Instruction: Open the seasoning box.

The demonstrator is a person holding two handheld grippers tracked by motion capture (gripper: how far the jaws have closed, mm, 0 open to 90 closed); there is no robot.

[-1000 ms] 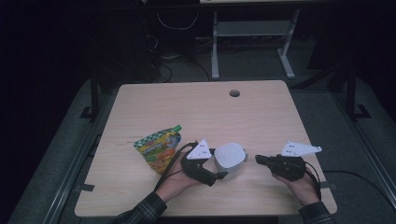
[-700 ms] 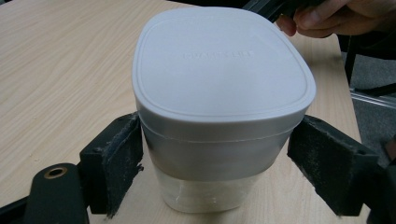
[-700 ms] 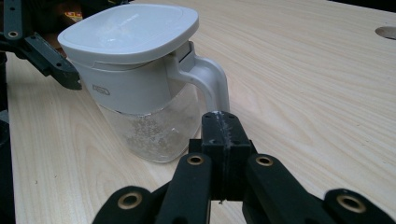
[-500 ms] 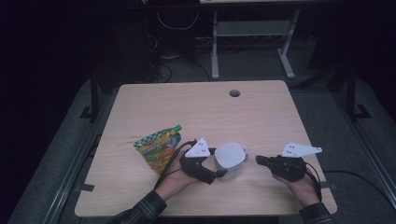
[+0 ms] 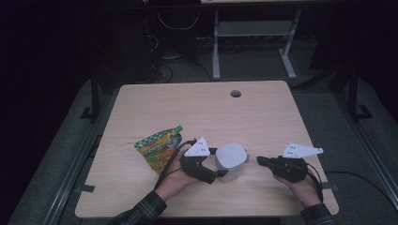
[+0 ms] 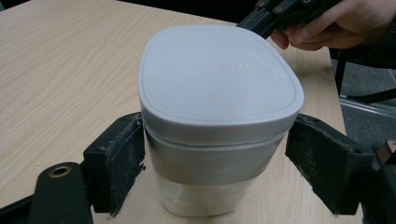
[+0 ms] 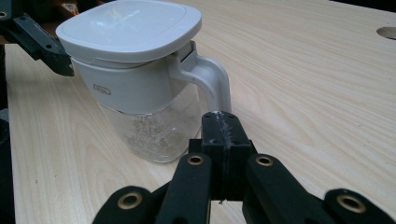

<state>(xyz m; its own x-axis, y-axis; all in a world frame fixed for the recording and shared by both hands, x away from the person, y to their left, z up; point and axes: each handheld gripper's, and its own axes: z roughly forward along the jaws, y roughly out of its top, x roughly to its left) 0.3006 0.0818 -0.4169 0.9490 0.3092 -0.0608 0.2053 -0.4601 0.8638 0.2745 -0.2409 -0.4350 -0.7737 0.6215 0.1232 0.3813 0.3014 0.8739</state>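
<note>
Jug [image 5: 230, 161] stands on the table between the wide-apart pads [image 6: 116, 161] of the left gripper [image 5: 217, 162], not squeezed yet, with its handle [image 7: 212, 81] sticking toward the shut right gripper [image 7: 223, 131] just beside it.

Far tabletop [image 5: 206, 108] free, pouch [image 5: 158, 145] left

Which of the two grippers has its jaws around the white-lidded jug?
The left gripper: its pads flank the jug. The right gripper is shut, near the handle.

High view looking down from above, both gripper views close, level (facing opposite ways), sharing the jug [image 5: 231, 161].
</note>
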